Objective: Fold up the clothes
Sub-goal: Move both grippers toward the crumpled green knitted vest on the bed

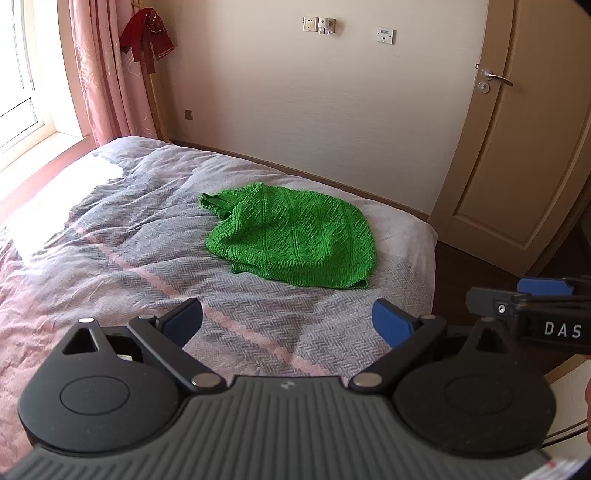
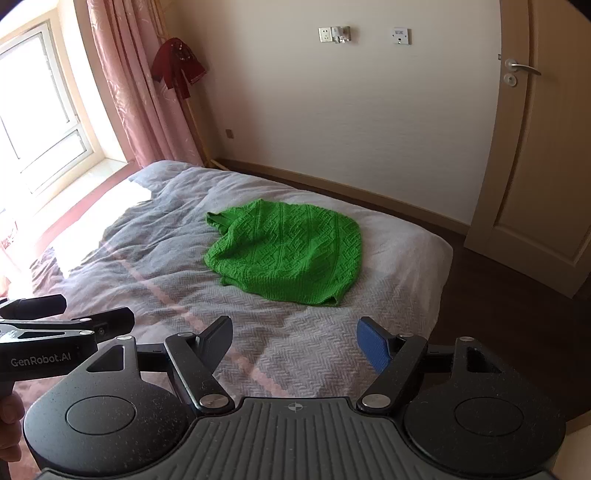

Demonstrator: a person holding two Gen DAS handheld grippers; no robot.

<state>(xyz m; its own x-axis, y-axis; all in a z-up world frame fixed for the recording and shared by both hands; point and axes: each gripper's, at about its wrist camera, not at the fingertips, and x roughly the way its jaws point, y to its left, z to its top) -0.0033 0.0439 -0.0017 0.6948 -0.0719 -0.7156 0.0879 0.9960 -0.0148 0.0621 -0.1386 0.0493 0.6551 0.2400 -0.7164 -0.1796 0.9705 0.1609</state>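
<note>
A crumpled green knitted garment (image 1: 291,236) lies in a loose heap on the bed (image 1: 147,266), toward its far right corner; the right wrist view shows the same garment (image 2: 288,254). My left gripper (image 1: 290,321) hovers over the near part of the bed, open, blue pads wide apart with nothing between them. My right gripper (image 2: 295,345) is also open and empty, short of the garment. The two grippers are side by side: the right gripper (image 1: 532,295) shows at the right edge of the left wrist view, the left gripper (image 2: 96,314) at the left edge of the right wrist view.
The bed has a grey and pink herringbone cover. A window (image 2: 40,122) and pink curtain (image 1: 107,74) stand at the far left, a red cloth (image 1: 147,35) hangs by the curtain. A closed door (image 1: 517,147) is at the right, dark floor (image 2: 498,306) beside the bed.
</note>
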